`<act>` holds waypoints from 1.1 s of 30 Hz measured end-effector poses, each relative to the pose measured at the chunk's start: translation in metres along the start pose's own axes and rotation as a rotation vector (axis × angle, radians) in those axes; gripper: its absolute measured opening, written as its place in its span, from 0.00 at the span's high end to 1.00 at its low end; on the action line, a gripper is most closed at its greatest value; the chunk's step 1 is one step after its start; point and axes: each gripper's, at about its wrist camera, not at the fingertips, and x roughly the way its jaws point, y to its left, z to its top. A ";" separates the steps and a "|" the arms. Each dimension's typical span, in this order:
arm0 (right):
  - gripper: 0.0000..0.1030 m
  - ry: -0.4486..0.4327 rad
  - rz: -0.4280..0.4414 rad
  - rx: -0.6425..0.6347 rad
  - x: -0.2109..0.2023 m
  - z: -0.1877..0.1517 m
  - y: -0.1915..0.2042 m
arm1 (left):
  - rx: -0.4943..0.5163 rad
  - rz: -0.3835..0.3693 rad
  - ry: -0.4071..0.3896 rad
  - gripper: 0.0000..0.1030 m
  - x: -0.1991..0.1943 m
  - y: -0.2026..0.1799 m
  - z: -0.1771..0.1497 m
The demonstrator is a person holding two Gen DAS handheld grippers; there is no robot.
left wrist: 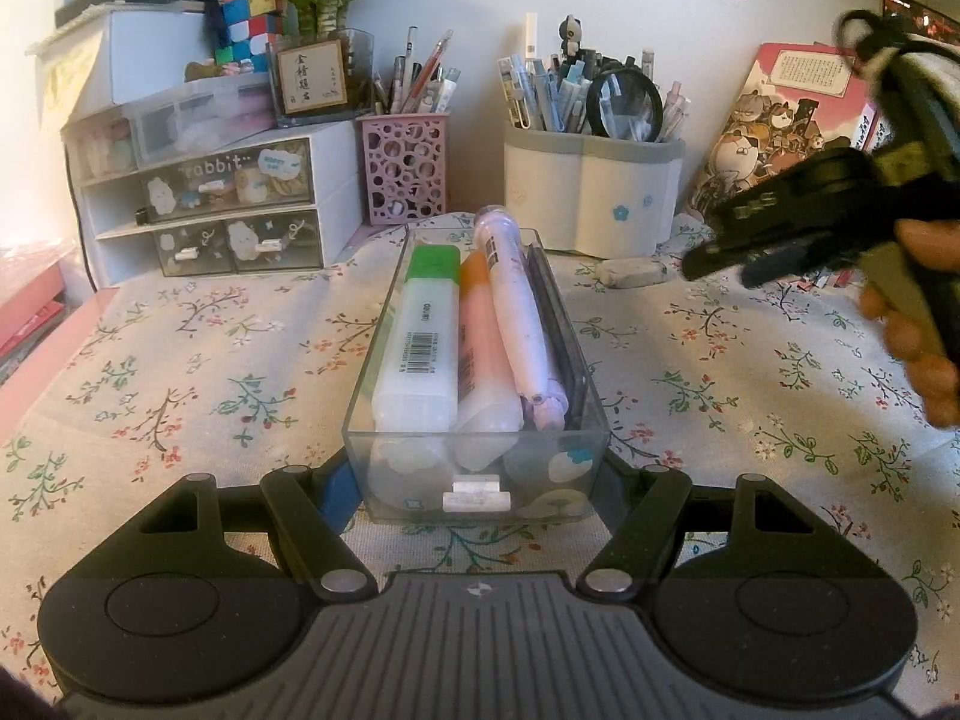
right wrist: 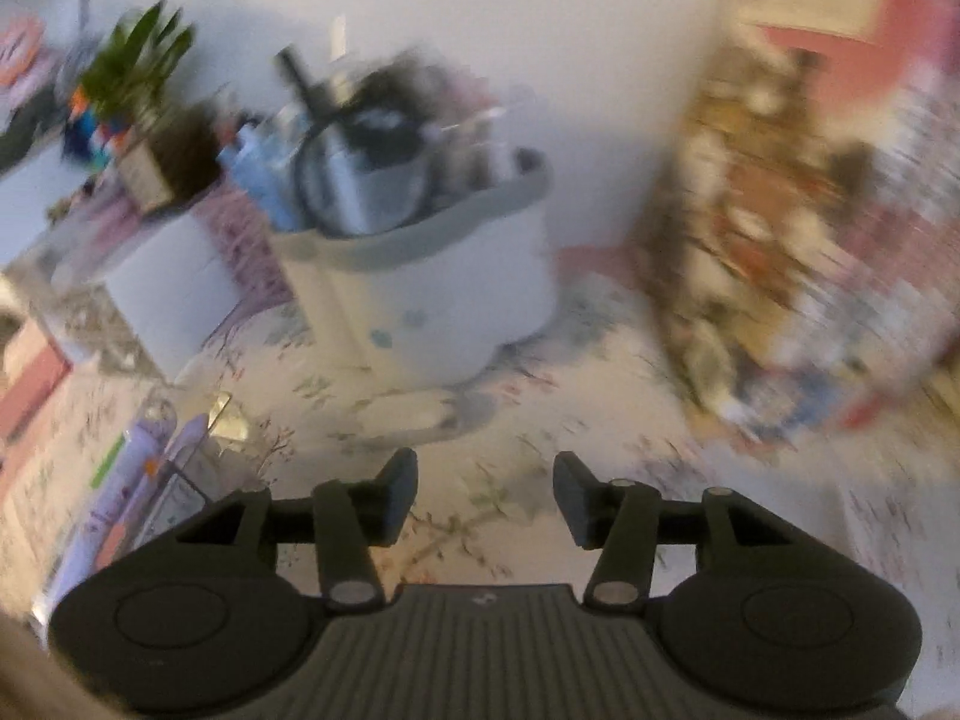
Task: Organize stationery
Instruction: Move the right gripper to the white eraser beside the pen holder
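Clamped the left tool (left wrist: 477,480) across the near end of the clear box (left wrist: 377,348), one finger pressed on each long side wall. Found the box lying lengthwise on the floral-clothed surface (left wrist: 210,372), about mid-way across it, its far end towards the wall. Counted inside, side by side along its length: a green-capped highlighter (left wrist: 420,330) at the left, an orange-capped highlighter (left wrist: 480,336) next to it, a lilac pen (left wrist: 522,312) lying partly over the orange one with its tip poking past the far rim, and a dark flat item (left wrist: 555,312) against the right wall; could not tell what that last one was.

Found the right tool (right wrist: 486,492) with its jaws apart and nothing between them, held over bare cloth to the right of the box and well clear of it. Saw a person's hand (left wrist: 912,330) wrapped round its handle at the right edge of the left view. Got only a smeared picture from the right camera.

Noted a white eraser (left wrist: 633,271) loose on the cloth beyond the box's far right corner, just before a grey-rimmed pen pot (left wrist: 594,198). Noted also a pink cut-out holder (left wrist: 405,171) full of pens, a small drawer unit (left wrist: 204,204) at the left, and a picture book (left wrist: 774,138) leaning on the wall at the right.
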 end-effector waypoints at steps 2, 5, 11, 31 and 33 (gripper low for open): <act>0.59 0.006 0.020 -0.046 0.013 0.008 0.003 | 0.001 0.000 0.000 0.30 0.000 0.000 0.000; 0.52 0.019 0.094 -0.046 0.029 0.019 0.004 | 0.001 0.000 0.000 0.30 0.000 -0.001 0.000; 0.45 0.029 0.126 -0.044 0.051 0.022 0.022 | 0.001 0.000 0.000 0.30 0.000 -0.001 0.000; 0.56 0.058 -0.134 0.183 0.000 -0.016 0.027 | 0.001 0.000 0.000 0.30 0.000 0.000 0.000; 0.56 0.063 -0.152 0.187 -0.002 -0.017 0.031 | 0.002 0.000 0.000 0.30 0.000 0.000 0.000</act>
